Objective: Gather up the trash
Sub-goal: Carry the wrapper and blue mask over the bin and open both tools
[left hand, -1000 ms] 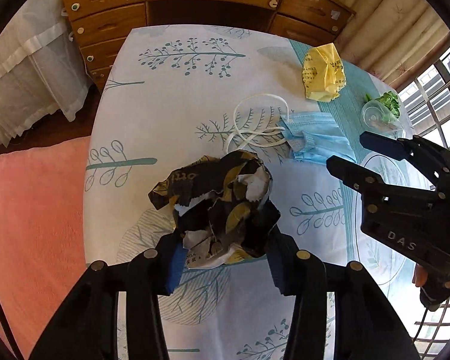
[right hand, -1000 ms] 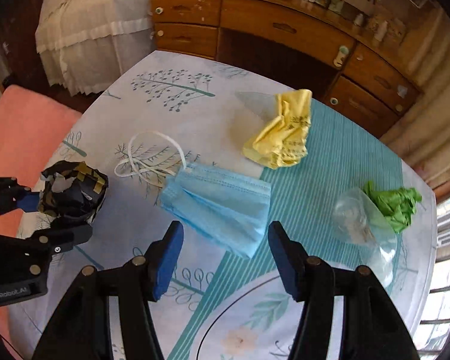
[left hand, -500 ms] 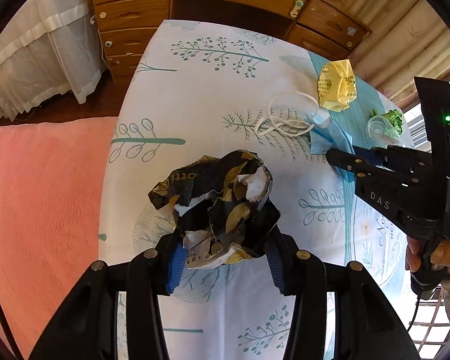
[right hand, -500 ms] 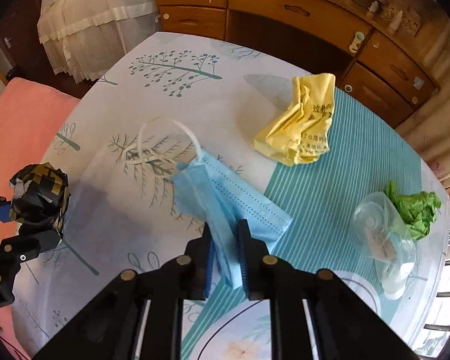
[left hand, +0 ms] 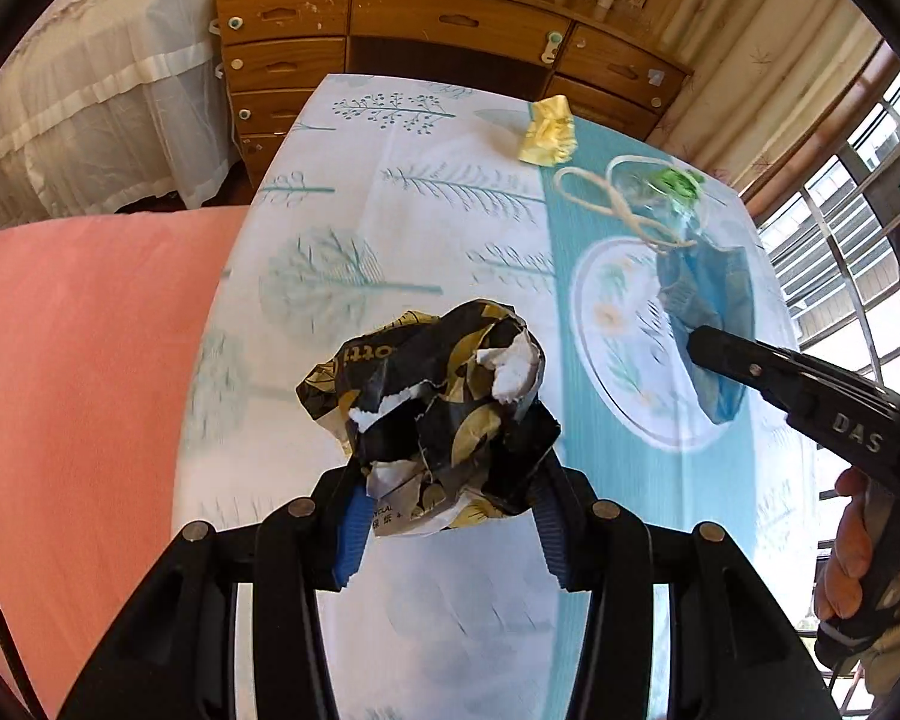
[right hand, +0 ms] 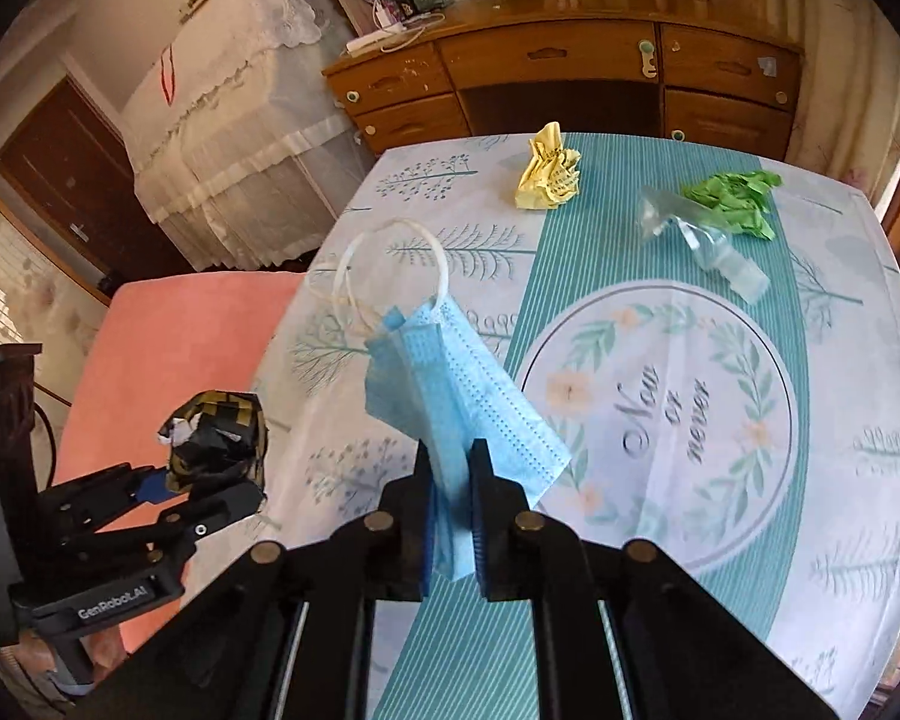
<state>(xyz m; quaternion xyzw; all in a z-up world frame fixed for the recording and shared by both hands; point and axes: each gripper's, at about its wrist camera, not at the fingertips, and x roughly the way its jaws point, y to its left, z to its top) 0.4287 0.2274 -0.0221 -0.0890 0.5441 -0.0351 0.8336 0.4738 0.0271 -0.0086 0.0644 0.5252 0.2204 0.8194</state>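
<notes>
Crumpled glossy paper wrapper (left hand: 432,396), soft pleated cloth mask (right hand: 450,396), varnished wooden dresser (right hand: 570,78), printed smooth tablecloth (right hand: 810,450).

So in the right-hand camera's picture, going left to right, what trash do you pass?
Black wrapper → blue mask → yellow paper → clear plastic, with green paper right behind it.

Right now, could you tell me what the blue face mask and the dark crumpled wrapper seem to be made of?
Blue face mask: probably soft non-woven fabric, matte, pleated, stitched dotted edges. Dark crumpled wrapper: likely printed paper, slightly glossy; torn edges show white.
</notes>
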